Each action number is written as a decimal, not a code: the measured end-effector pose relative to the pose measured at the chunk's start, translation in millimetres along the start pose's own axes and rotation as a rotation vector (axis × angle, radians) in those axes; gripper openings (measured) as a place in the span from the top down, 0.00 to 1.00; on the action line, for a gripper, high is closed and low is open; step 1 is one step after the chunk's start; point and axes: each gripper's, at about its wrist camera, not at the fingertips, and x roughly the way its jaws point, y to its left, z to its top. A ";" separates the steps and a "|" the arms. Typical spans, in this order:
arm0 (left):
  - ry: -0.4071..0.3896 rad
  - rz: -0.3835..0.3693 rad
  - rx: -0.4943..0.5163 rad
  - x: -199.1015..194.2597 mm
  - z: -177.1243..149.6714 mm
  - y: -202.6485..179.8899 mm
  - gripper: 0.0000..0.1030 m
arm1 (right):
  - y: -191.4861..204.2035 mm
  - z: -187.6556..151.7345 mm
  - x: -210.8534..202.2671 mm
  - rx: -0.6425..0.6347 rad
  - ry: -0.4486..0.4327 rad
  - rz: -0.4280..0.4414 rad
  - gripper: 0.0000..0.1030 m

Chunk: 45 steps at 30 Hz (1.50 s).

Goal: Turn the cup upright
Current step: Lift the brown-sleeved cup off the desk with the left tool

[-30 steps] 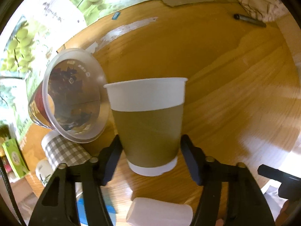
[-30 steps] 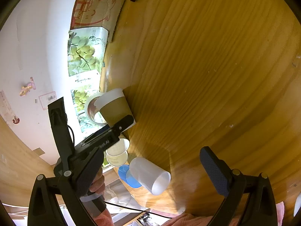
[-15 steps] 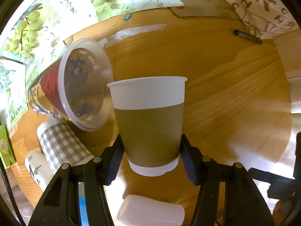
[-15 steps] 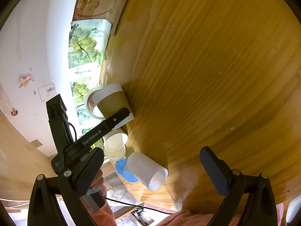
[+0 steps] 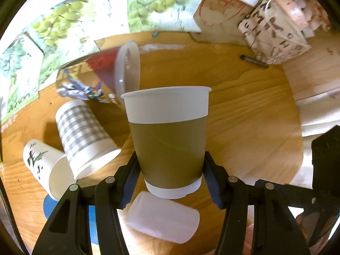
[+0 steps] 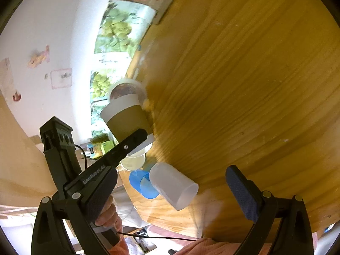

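Observation:
My left gripper [image 5: 171, 176] is shut on a brown paper cup with a white rim [image 5: 169, 140] and holds it upright, rim up, above the wooden table [image 5: 244, 116]. The same cup shows in the right wrist view [image 6: 127, 121], gripped by the left gripper [image 6: 136, 140]. My right gripper [image 6: 170, 191] is open and empty, over the table near a translucent white cup [image 6: 174, 186] lying on its side.
Lying on their sides are a red printed cup with a clear lid [image 5: 99, 76], a grey checked cup [image 5: 82, 133], a white leaf-print cup [image 5: 44, 165] and the translucent cup [image 5: 162, 218]. A blue cup [image 6: 142, 183] lies at the table edge. A pen [image 5: 254, 61] and a patterned box [image 5: 276, 27] sit at the back.
My left gripper has closed on the brown cup, lifted it and pulled back, so more of the lying cups show. The right gripper has stayed open and shifted slightly.

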 end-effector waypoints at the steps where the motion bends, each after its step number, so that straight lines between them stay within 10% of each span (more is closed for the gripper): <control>1: -0.011 0.000 0.000 -7.8 -9.9 5.8 0.41 | 3.1 -2.5 -0.3 -0.011 -0.004 -0.001 0.01; 13: -0.053 -0.063 -0.039 -88.3 -120.8 3.9 0.41 | 38.4 -66.8 12.8 -0.117 -0.022 -0.012 0.01; 45: 0.036 -0.094 -0.127 -29.2 -246.4 -0.7 0.40 | 31.0 -201.9 72.1 -0.151 0.074 -0.098 0.01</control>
